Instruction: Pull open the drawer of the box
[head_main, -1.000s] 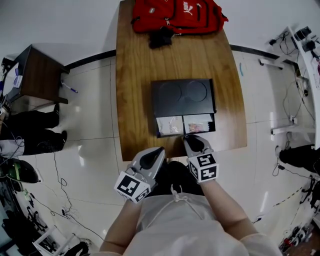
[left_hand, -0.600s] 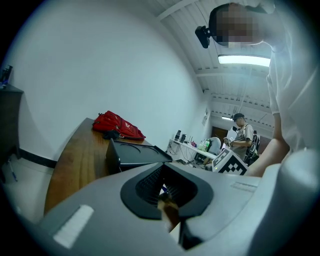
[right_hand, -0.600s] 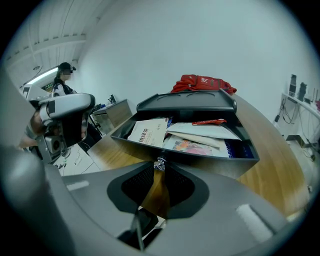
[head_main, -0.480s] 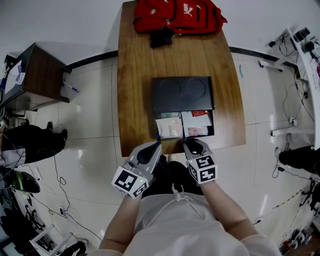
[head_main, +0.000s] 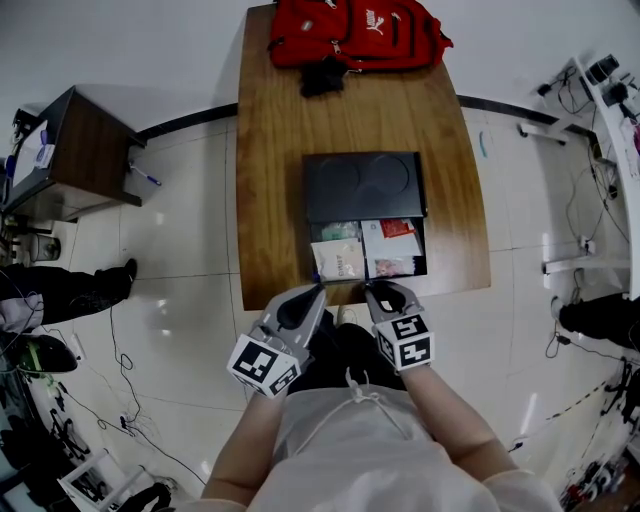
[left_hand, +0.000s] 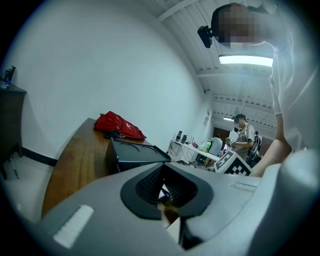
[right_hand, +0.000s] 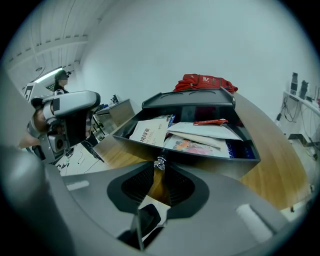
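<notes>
A black box (head_main: 365, 185) sits on the wooden table (head_main: 270, 150). Its drawer (head_main: 370, 277) stands pulled out toward me, showing a booklet (right_hand: 150, 131), papers and a red packet (right_hand: 212, 121). My right gripper (head_main: 380, 290) is at the drawer's front wall (right_hand: 200, 160). Its jaws are shut on the small crystal knob (right_hand: 160, 163). My left gripper (head_main: 308, 296) hovers at the table's near edge, left of the drawer, shut with nothing held. In the left gripper view the box (left_hand: 132, 155) lies ahead of the gripper (left_hand: 164, 192).
A red backpack (head_main: 355, 32) and a dark item (head_main: 322, 75) lie at the table's far end. A dark side table (head_main: 70, 150) stands on the floor to the left. Cables run over the floor at both sides. A person (left_hand: 243, 135) stands far back.
The drawer has slid further out of the box, uncovering more of its contents. My right gripper has drawn back toward me with the knob. The left gripper has shifted slightly.
</notes>
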